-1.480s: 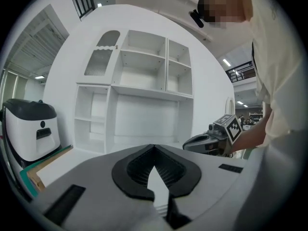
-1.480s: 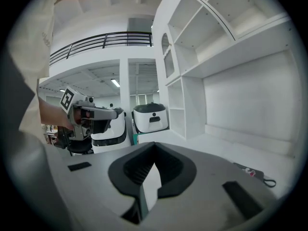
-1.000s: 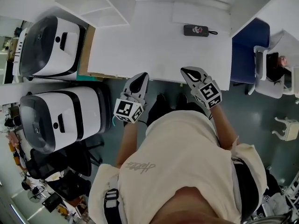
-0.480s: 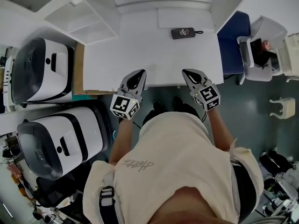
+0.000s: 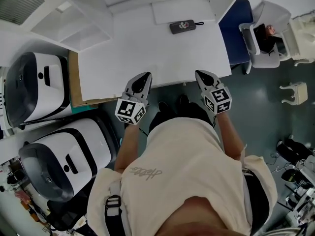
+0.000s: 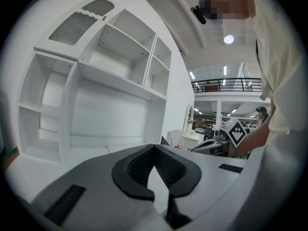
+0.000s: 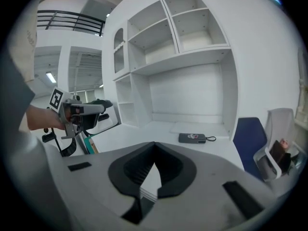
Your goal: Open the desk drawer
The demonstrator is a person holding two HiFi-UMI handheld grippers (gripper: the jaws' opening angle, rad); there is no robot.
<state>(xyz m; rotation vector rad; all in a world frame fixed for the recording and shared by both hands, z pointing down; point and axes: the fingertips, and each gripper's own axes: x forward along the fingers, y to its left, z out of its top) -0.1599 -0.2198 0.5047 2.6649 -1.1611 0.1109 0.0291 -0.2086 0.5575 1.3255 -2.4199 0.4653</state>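
Two tongs (image 5: 143, 77) (image 5: 202, 75), one desk (image 5: 147, 48), one pouch (image 5: 182, 26)

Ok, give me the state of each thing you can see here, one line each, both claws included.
left claw: shut, empty, tip at the desk's front edge.
right claw: shut, empty, tip at the front edge too.
desk: bare but for one dark device.
dark device: lying flat at the back.
shelf unit: cubbies empty.
desk drawer: nothing sticks out past the front edge; its front is hidden.
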